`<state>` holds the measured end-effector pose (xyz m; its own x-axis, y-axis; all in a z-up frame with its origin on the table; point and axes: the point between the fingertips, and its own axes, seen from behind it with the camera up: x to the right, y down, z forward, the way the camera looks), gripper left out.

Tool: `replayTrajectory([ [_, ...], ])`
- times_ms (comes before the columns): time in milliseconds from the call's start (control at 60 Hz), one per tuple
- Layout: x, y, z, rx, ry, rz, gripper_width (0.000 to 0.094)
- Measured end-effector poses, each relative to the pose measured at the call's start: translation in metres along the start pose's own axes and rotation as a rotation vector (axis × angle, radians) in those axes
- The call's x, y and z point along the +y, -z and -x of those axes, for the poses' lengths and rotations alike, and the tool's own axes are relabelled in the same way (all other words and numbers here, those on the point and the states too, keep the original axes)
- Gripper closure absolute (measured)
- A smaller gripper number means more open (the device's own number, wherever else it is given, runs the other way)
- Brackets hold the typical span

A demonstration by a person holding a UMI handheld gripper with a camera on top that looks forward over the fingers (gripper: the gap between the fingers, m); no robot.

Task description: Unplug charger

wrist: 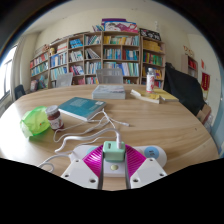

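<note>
A small mint-green charger cube [114, 150] sits between my two fingers, with the magenta pads [95, 160] pressing on it from both sides. My gripper [114, 153] is shut on it, low over the wooden table [150, 120]. A white cable [85, 133] runs from the top of the charger and loops away over the table to the left. A white round device with a blue spot [152, 154] lies just right of the fingers. What the charger is plugged into is hidden by the fingers.
A teal book [80, 107], a green bag [35, 122] and a small jar [54, 118] lie to the left beyond the fingers. A stack of books [108, 91], a bottle [151, 80] and a black bag [185, 86] stand farther off. Bookshelves [100, 55] line the back wall.
</note>
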<state>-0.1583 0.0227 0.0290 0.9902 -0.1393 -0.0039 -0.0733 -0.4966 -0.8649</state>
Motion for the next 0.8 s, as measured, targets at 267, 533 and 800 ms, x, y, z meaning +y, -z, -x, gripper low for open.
replayTrajectory([
  [267, 0.001, 0.003, 0.002, -0.049, -0.025, 0.13, 0.0666],
  [533, -0.139, 0.052, -0.025, -0.034, 0.005, -0.125, 0.0668],
  [800, -0.057, 0.056, -0.156, 0.121, 0.005, 0.126, 0.0666],
])
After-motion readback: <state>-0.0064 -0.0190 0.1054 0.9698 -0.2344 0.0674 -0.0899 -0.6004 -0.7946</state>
